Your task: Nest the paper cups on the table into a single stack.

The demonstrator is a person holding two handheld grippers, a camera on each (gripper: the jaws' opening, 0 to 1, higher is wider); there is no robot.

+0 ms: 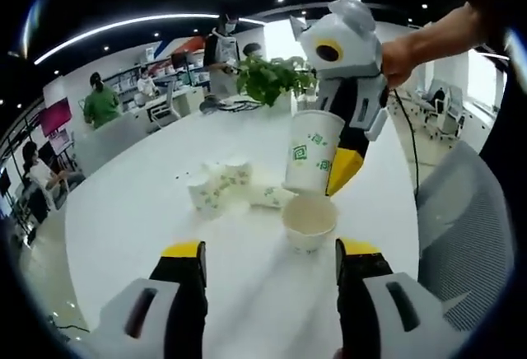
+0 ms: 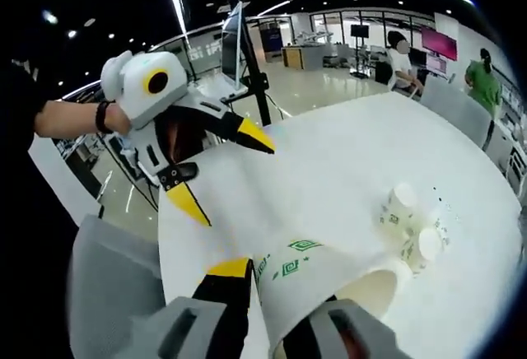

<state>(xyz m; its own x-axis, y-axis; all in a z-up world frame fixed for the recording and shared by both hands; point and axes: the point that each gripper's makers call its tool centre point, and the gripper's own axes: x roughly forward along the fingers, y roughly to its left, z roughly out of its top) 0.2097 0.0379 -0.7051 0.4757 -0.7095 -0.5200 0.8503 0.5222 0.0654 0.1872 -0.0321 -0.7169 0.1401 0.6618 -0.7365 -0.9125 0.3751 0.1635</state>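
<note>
A white paper cup with green marks (image 1: 311, 151) hangs upright just above another cup (image 1: 310, 223) that stands open on the white table (image 1: 140, 211). The right gripper (image 1: 342, 141) comes in from the upper right and is shut on the hanging cup. My left gripper (image 1: 270, 252) is open, its yellow-tipped jaws either side of the standing cup but short of it. In the right gripper view the held cup (image 2: 300, 281) sits between my jaws (image 2: 276, 293). The left gripper (image 2: 221, 170) hovers open at the upper left. Several more cups (image 1: 218, 184) (image 2: 412, 227) lie on their sides in a cluster.
A potted plant (image 1: 268, 79) stands at the table's far end. A grey mesh chair (image 1: 461, 211) (image 2: 107, 277) is beside the table edge. A monitor on a stand (image 2: 235, 46) is behind the left gripper. People sit and stand at desks in the background.
</note>
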